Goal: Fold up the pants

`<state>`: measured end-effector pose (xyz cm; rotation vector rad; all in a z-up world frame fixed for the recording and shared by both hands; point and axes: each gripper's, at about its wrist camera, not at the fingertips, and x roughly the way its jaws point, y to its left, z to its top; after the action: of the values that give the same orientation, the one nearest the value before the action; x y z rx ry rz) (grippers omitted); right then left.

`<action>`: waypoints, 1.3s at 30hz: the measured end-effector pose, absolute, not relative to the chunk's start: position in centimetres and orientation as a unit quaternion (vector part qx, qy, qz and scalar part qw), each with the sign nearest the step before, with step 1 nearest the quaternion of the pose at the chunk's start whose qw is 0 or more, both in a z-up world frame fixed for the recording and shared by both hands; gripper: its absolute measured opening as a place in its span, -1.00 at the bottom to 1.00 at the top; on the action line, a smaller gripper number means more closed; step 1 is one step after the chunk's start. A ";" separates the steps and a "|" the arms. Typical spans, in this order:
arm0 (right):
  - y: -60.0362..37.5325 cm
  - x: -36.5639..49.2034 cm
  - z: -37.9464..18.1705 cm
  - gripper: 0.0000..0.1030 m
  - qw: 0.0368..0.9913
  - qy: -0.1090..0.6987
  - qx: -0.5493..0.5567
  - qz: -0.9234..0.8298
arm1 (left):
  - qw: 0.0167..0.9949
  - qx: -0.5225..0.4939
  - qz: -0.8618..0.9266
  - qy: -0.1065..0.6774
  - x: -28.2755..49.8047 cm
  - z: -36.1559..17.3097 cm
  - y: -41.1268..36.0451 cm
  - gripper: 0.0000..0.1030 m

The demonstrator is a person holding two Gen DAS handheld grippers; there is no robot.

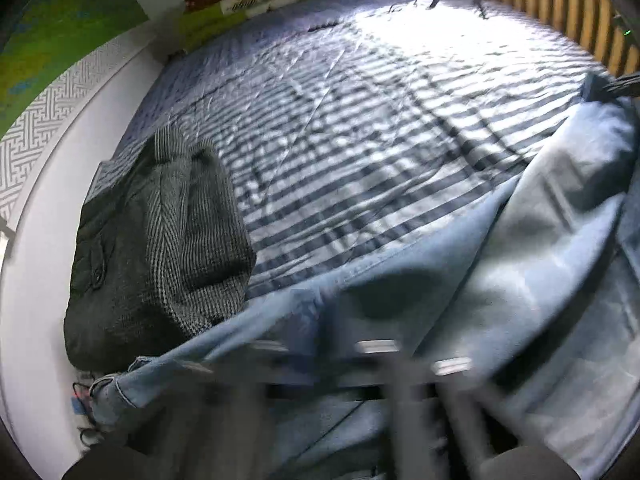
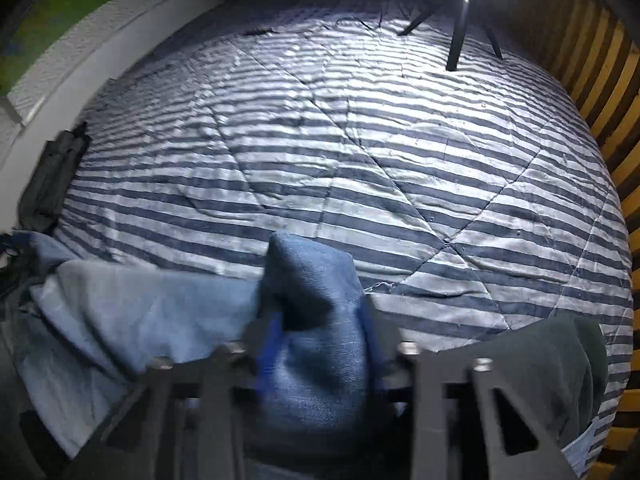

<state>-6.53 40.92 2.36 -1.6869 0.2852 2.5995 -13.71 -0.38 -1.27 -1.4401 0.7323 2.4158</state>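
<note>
Light blue jeans (image 1: 520, 260) hang lifted over the near edge of a bed covered by a blue-and-white striped quilt (image 1: 360, 120). In the left wrist view the denim drapes taut across my left gripper (image 1: 360, 364), which is motion-blurred with its fingertips buried in the cloth. In the right wrist view my right gripper (image 2: 320, 320) is shut on a bunched fold of the jeans (image 2: 316, 272) that sticks up between its fingers. The paler inside of the jeans (image 2: 140, 320) stretches away to the left.
A folded dark checked garment (image 1: 160, 240) lies at the quilt's left edge by a white wall (image 1: 40, 220). A dark green garment (image 2: 560, 368) lies near right. Black tripod legs (image 2: 456, 32) stand at the far end. Wooden slats (image 2: 600, 92) border the right side.
</note>
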 end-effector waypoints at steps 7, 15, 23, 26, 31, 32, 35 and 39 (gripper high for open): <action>39.8 -3.5 10.8 -0.94 0.037 0.057 -0.448 0.892 | 0.074 -0.434 0.873 0.210 -12.2 3.4 -2.0 -1.00; 35.3 0.6 19.9 -0.97 0.073 -0.055 -0.329 0.940 | 0.080 -0.400 0.893 0.188 -10.2 7.7 -4.3 -1.00; 34.2 3.1 26.7 -1.00 0.114 -0.084 -0.272 0.952 | 0.131 -0.420 0.874 0.208 -9.3 4.8 -1.0 -0.94; 35.5 1.9 25.5 -0.95 0.098 -0.073 -0.348 0.930 | 0.129 -0.429 0.872 0.196 -9.6 4.2 -1.3 -0.46; 36.5 -1.5 20.2 -0.06 0.038 -0.001 -0.420 0.907 | 0.143 -0.443 0.859 0.214 -10.6 2.2 -0.9 0.44; 36.3 -2.3 19.0 -0.06 0.032 0.005 -0.431 0.902 | 0.148 -0.447 0.854 0.221 -10.7 1.7 -0.6 0.48; 35.2 -5.7 14.9 -0.05 0.009 0.011 -0.472 0.882 | 0.143 -0.451 0.842 0.259 -11.4 -0.3 0.4 0.52; 31.2 -8.0 9.7 -0.05 -0.019 -0.064 -0.514 0.855 | 0.124 -0.463 0.831 0.281 -13.3 -3.0 0.6 -0.50</action>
<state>-8.00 31.16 9.65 -1.6345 -0.2051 2.7190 -13.28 0.59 -3.03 -1.3506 0.8191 2.4246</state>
